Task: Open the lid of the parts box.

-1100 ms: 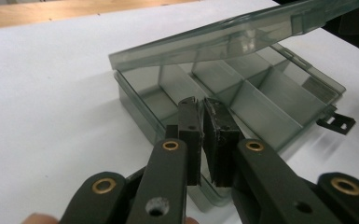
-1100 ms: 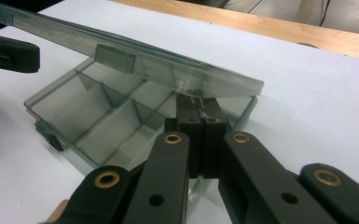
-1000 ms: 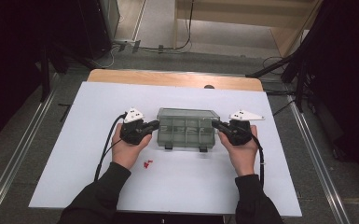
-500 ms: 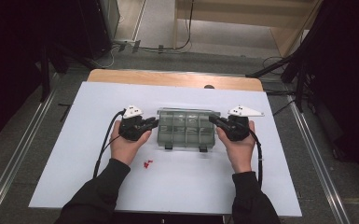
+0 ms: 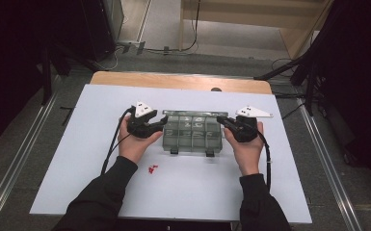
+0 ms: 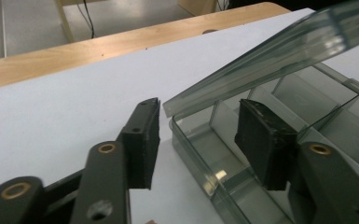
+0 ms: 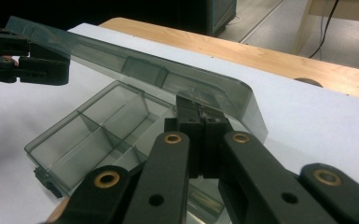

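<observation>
Left gripper [image 6: 198,140] jaws just spread apart around box [image 5: 191,134] wall, lid [image 7: 135,70] lifted, right gripper [image 7: 200,135] pinched together under lid.

Clear compartment box [image 5: 192,134] mid-table, hinged lid [image 7: 135,70] raised, tilted.

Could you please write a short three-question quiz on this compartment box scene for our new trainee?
1. True or false: the lid of the clear box is fully shut.
2. Which claw has its jaws together at the lid's edge: A left, B right?
3. What small red things lie on the white table?

Key:
1. False; it is raised at an angle.
2. B, the right claw; the left claw straddles the box wall.
3. Red pieces, too small to identify.
</observation>
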